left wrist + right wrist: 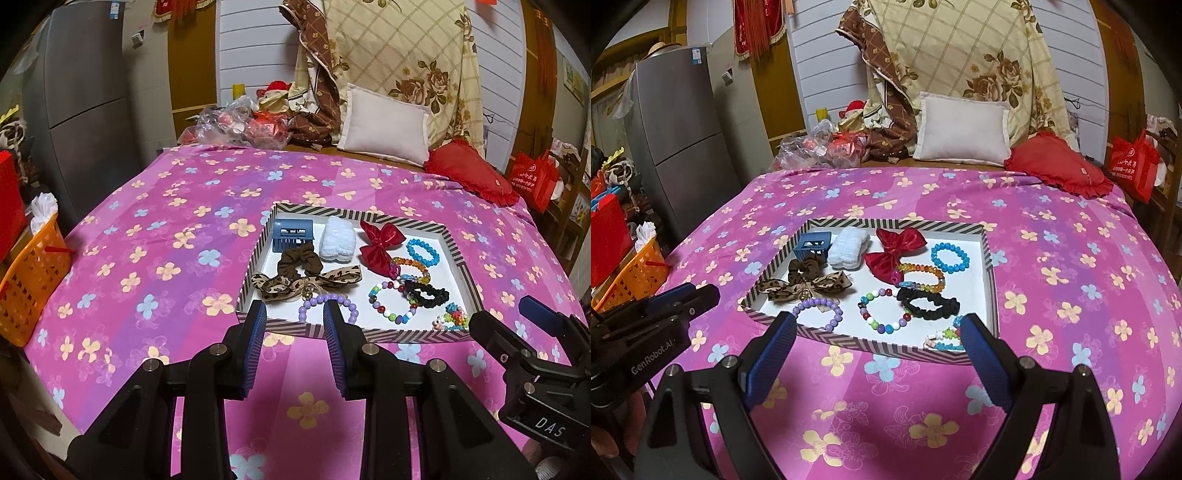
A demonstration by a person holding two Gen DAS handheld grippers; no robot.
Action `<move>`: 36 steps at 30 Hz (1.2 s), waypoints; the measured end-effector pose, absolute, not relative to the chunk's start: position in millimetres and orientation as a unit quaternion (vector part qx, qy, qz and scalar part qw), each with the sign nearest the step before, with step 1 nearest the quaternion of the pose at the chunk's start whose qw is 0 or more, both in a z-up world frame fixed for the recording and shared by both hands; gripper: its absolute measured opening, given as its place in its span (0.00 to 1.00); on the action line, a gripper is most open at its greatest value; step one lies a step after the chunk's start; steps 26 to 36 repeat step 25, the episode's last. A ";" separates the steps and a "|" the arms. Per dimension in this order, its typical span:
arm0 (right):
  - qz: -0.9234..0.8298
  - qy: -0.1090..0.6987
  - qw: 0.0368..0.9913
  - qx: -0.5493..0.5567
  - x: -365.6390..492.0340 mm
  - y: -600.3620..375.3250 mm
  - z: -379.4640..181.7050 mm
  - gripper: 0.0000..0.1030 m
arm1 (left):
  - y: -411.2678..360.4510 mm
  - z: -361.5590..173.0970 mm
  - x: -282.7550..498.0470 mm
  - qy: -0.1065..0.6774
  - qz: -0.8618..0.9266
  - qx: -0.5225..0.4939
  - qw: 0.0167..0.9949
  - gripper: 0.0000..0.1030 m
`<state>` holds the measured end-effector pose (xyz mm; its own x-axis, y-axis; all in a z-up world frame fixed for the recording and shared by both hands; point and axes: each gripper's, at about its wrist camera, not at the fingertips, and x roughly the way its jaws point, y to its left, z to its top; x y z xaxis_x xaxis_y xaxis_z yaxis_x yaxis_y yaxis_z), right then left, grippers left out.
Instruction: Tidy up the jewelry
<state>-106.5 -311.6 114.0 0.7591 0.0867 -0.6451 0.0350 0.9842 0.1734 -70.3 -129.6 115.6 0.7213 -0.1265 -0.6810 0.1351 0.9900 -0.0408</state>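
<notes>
A striped-rim tray (388,334) (886,349) lies on the pink flowered bedspread. It holds a blue claw clip (293,236), a white fluffy clip (338,240), a red bow (894,249), a leopard bow (805,286), a brown scrunchie (299,262), a black scrunchie (929,304) and several bead bracelets. A purple bracelet (328,308) (818,314) lies nearest the front rim. My left gripper (294,310) hovers just short of that rim, partly open with nothing between its fingers. My right gripper (879,319) stands wide open and empty before the tray's near edge.
An orange basket (29,277) and a grey fridge (85,110) stand left of the bed. At the head of the bed are a white pillow (384,125), a red cushion (472,173) and plastic bags (240,122). A red bag (535,181) hangs at the right.
</notes>
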 end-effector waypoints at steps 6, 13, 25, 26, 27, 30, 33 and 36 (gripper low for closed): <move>0.014 0.351 0.932 0.089 -103.7 -314.8 110.7 0.90 | -132.1 110.5 -66.3 0.370 -0.069 0.009 0.926 0.26; 0.014 0.359 0.929 0.088 -99.5 -315.9 104.8 0.90 | -132.3 107.8 -64.7 0.371 -0.070 0.012 0.926 0.26; 0.006 0.361 0.927 0.099 -97.0 -327.4 97.6 0.90 | -125.4 96.1 -55.7 0.369 -0.051 0.019 0.928 0.26; 0.006 0.361 0.927 0.099 -97.0 -327.4 97.6 0.90 | -125.4 96.1 -55.7 0.369 -0.051 0.019 0.928 0.26; 0.006 0.361 0.927 0.099 -97.0 -327.4 97.6 0.90 | -125.4 96.1 -55.7 0.369 -0.051 0.019 0.928 0.26; 0.006 0.361 0.927 0.099 -97.0 -327.4 97.6 0.90 | -125.4 96.1 -55.7 0.369 -0.051 0.019 0.928 0.26; 0.006 0.361 0.927 0.099 -97.0 -327.4 97.6 0.90 | -125.4 96.1 -55.7 0.369 -0.051 0.019 0.928 0.26; 0.006 0.361 0.927 0.099 -97.0 -327.4 97.6 0.90 | -125.4 96.1 -55.7 0.369 -0.051 0.019 0.928 0.26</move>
